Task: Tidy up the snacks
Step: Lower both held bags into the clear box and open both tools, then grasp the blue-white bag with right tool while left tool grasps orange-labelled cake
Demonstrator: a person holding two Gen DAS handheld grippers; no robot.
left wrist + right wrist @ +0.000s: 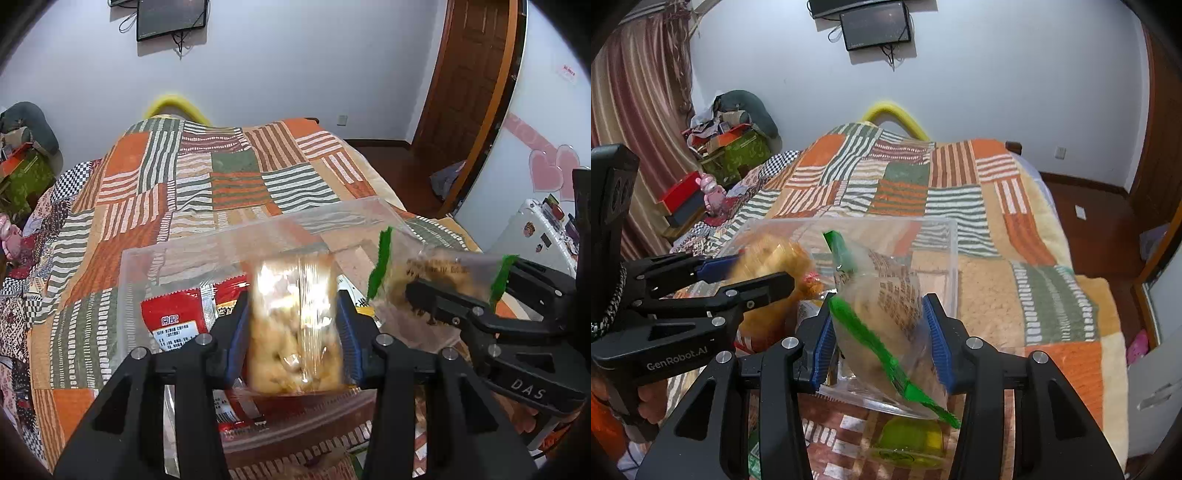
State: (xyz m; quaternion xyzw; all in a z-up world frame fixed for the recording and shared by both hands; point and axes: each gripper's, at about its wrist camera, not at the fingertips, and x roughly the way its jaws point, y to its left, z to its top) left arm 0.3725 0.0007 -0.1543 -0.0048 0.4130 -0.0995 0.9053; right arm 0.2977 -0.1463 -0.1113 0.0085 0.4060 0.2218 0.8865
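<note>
A clear plastic bin sits on the patchwork bed; it also shows in the right wrist view. A red snack packet lies inside it. My left gripper is shut on a clear bag of yellow-brown snacks, held over the bin. My right gripper is shut on a clear, green-edged snack bag, also over the bin. Each gripper appears in the other's view: the right one and the left one.
The striped patchwork blanket covers the bed. A yellow-green packet lies on the blanket in front of the bin. Clutter and red boxes stand at the bed's left; a wooden door is at right.
</note>
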